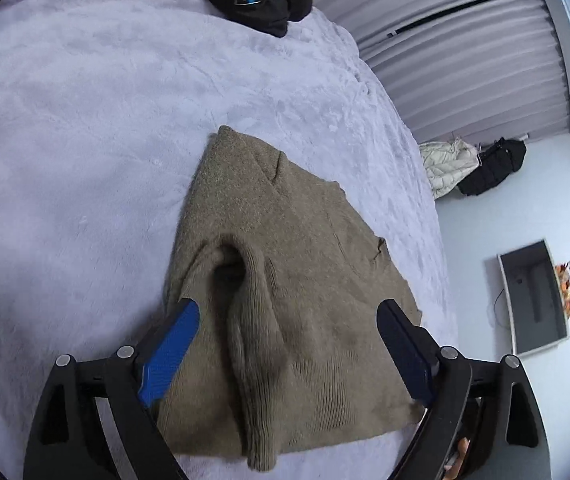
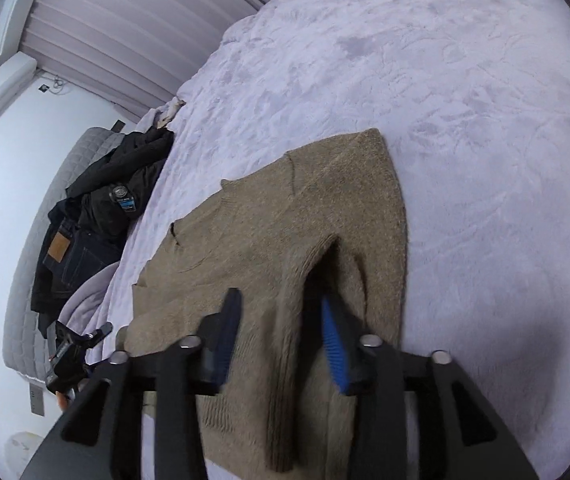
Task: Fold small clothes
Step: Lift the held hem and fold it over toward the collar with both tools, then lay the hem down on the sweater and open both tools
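Blue-padded fingers of the left gripper point(image 1: 289, 340) are standing wide apart, released, pointing forward and down over the near part of a brown knit sweater point(image 1: 285, 260). A raised ridge of ribbed knit is running up between them, touching neither pad as far as the left wrist view shows; the left finger point(image 1: 173, 352) is sitting over the sweater's left edge and the right finger over its right side.

In the right wrist view, the right gripper point(image 2: 281, 344) is also angling down over the sweater point(image 2: 285, 216), its fingers parted less widely. A similar ribbed fold is rising between them, close beside the blue pad point(image 2: 335, 352); whether the pads are pinching it cannot be told, though a gap is showing on the left side.

Beyond the tongs, the sweater is lying mostly flat on a pale lilac plush blanket point(image 1: 85, 140), narrowing toward its far end. Farther off, dark clothes point(image 2: 97, 216) are lying heaped at the bed's edge, and pleated curtains point(image 1: 465, 60) are hanging at the back of the room.
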A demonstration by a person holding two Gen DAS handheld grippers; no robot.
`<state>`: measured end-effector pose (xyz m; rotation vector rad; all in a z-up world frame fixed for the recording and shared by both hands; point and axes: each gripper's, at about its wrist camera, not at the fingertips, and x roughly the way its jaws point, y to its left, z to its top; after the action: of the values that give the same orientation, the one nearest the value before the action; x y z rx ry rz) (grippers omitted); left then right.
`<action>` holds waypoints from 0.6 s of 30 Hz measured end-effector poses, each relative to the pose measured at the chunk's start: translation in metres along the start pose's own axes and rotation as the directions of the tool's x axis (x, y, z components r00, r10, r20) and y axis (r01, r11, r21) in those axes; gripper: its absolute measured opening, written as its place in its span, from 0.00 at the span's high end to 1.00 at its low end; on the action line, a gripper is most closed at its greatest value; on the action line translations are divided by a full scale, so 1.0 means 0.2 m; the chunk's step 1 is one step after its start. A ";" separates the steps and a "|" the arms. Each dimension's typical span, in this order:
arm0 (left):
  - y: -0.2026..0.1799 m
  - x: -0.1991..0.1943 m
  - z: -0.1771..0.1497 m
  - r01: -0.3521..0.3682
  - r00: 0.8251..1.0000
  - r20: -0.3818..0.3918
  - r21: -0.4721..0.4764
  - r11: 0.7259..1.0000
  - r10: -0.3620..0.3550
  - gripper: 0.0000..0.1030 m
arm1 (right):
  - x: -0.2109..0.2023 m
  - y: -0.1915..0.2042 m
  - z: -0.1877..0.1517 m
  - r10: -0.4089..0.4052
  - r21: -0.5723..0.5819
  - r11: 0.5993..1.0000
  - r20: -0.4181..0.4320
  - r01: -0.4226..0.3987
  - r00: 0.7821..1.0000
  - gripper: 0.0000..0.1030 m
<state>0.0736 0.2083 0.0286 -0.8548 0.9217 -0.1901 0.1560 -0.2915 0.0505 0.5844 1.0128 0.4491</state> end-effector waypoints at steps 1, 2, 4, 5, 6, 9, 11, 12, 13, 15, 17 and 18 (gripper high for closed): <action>-0.03 -0.02 -0.04 0.003 1.000 -0.006 0.031 1.000 -0.002 0.11 | -0.03 0.03 -0.04 0.005 -0.034 0.999 0.009 -0.005 1.000 0.39; -0.05 -0.03 -0.08 0.018 1.000 -0.013 0.045 0.999 -0.017 0.11 | -0.05 0.06 -0.07 0.014 -0.059 0.998 0.002 -0.014 1.000 0.39; -0.07 -0.02 -0.15 0.028 0.998 -0.057 0.066 0.997 -0.025 0.12 | -0.05 0.08 -0.13 0.039 -0.069 0.997 -0.031 -0.041 0.999 0.39; -0.09 0.01 -0.18 0.021 0.997 -0.073 0.079 0.997 -0.015 0.12 | -0.04 0.08 -0.15 0.042 -0.067 0.997 -0.045 -0.045 0.998 0.39; -0.10 0.03 -0.20 0.016 0.996 -0.087 0.094 0.995 -0.008 0.12 | -0.03 0.08 -0.17 0.042 -0.073 0.996 -0.054 -0.046 0.998 0.39; -0.11 0.13 -0.22 -0.003 0.991 -0.134 0.107 0.994 0.017 0.40 | 0.01 0.09 -0.20 0.036 -0.085 0.996 -0.061 -0.041 0.998 0.44; -0.11 0.20 -0.20 -0.025 0.982 -0.181 0.115 0.993 0.046 0.85 | 0.04 0.09 -0.20 0.026 -0.103 0.994 -0.066 -0.033 0.997 0.60; -0.11 0.22 -0.19 -0.038 0.980 -0.192 0.111 0.993 0.059 0.94 | 0.05 0.09 -0.20 0.007 -0.109 0.994 -0.068 -0.014 0.998 0.80; -0.11 0.23 -0.18 -0.046 0.979 -0.192 0.102 0.994 0.065 0.94 | 0.06 0.09 -0.19 -0.017 -0.110 0.994 -0.074 0.009 0.997 0.91; -0.16 0.17 -0.18 -0.053 0.985 -0.158 0.138 0.989 0.075 0.94 | 0.04 0.11 -0.19 -0.001 -0.116 0.993 -0.058 -0.005 0.998 0.92; -0.26 0.07 -0.15 -0.046 0.994 -0.086 0.206 0.978 0.065 0.94 | -0.03 0.15 -0.17 0.030 -0.152 0.988 -0.016 -0.032 0.999 0.92; -0.30 0.04 -0.11 -0.034 0.997 -0.063 0.222 0.975 0.049 0.94 | -0.06 0.18 -0.15 0.055 -0.170 0.984 0.005 -0.053 0.998 0.92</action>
<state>0.0725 0.1521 0.0597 -0.6259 0.9616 -0.2809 0.1208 -0.2632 0.0697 0.4611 0.9409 0.5741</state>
